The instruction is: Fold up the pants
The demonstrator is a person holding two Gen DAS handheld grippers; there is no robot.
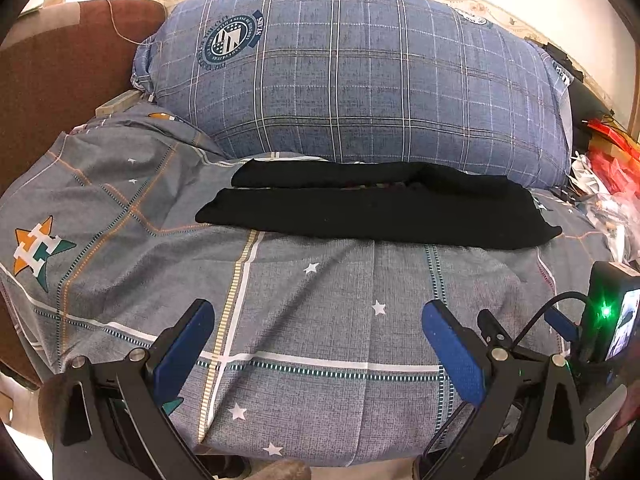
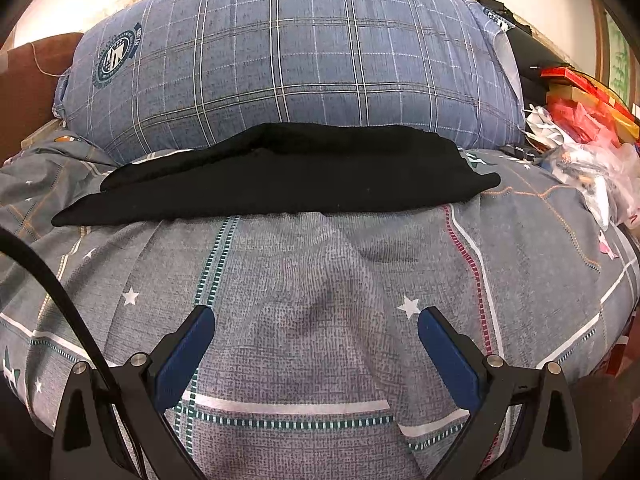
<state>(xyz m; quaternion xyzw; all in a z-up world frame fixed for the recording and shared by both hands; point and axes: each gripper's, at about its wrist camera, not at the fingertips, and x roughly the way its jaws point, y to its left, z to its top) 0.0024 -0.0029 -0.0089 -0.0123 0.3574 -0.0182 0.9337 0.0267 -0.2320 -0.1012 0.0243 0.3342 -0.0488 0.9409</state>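
The pants (image 1: 376, 210) lie flat on the bed (image 1: 304, 320), stretched from 9 to 3 o'clock. Directly behind them, at 12 o'clock, a pillow (image 1: 352, 76) rests on the bed, touching their far edge. A heap of packets (image 2: 580, 128) sits at 2 o'clock, beside the pillow.

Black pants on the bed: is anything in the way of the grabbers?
Nothing visible. Only bare bedsheet lies between the open right gripper, the open left gripper and the black pants.
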